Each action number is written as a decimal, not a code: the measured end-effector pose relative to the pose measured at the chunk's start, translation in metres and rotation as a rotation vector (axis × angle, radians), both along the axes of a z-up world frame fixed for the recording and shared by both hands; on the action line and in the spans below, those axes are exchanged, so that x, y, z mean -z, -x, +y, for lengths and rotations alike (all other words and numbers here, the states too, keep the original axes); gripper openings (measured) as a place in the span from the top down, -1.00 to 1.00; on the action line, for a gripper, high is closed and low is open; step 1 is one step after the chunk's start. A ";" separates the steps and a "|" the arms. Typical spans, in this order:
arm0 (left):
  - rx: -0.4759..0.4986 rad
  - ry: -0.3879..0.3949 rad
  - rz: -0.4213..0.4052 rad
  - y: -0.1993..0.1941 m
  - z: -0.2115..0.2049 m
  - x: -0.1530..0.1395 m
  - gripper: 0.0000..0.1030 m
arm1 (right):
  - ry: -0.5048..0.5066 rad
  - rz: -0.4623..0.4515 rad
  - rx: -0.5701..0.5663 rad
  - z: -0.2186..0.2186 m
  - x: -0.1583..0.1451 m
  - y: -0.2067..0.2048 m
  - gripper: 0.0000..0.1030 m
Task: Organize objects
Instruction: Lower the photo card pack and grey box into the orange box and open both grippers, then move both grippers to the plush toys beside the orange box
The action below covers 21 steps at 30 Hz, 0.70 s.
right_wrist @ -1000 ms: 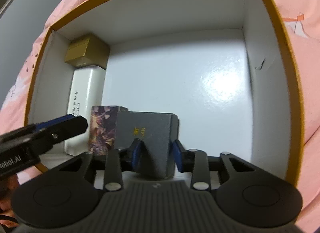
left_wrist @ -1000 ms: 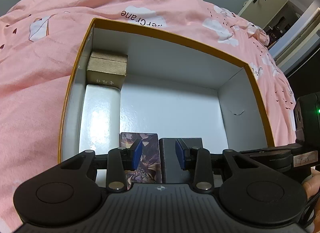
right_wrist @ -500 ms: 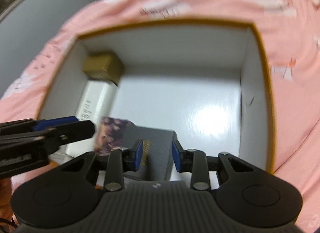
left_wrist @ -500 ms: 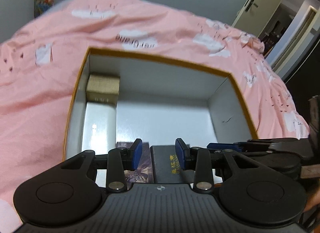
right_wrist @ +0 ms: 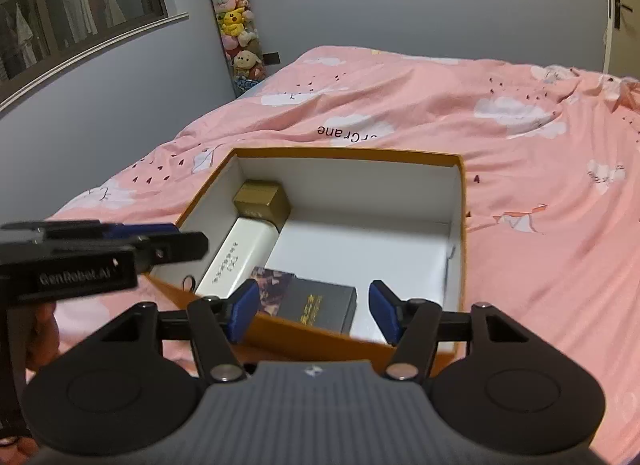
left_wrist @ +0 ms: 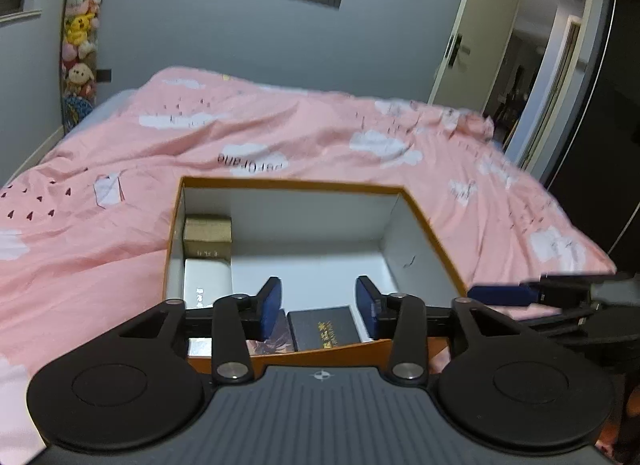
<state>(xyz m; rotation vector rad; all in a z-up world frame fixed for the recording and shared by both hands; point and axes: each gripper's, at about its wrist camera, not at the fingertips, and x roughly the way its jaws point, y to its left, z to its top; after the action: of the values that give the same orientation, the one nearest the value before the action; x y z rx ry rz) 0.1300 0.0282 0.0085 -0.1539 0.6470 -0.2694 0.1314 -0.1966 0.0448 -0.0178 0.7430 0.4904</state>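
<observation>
My left tongs and right tongs are opening, empty; the dark box lies below both, inside the orange box, nearer my right.

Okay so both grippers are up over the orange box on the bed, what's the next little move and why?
Probably lift both clear of the orange box. The left gripper and right gripper are opening with nothing between their pads, and the dark box and patterned box already sit inside, beside the white box and gold box.
</observation>
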 end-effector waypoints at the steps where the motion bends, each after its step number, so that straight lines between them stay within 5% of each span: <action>1: -0.007 0.000 -0.017 0.006 0.002 -0.002 -0.20 | -0.006 -0.008 -0.003 -0.002 0.000 0.006 -0.25; 6: 0.011 -0.044 -0.011 0.028 0.002 0.000 -0.30 | 0.000 -0.097 0.026 -0.015 0.003 0.041 -0.30; 12: 0.100 -0.006 0.218 0.033 -0.004 0.035 -0.22 | 0.018 0.053 0.120 -0.036 0.023 0.062 -0.22; 16: 0.133 -0.111 0.282 0.037 -0.014 0.057 -0.16 | 0.021 0.169 0.149 -0.042 0.048 0.073 0.05; 21: 0.217 -0.312 0.241 0.048 -0.029 0.068 -0.14 | 0.010 0.245 0.090 -0.029 0.066 0.076 0.06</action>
<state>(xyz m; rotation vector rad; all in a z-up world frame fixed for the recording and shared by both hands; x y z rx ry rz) 0.0824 -0.0009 -0.0598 0.1877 0.9386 -0.3579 0.0558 -0.2259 -0.0209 0.0668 0.9819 0.4067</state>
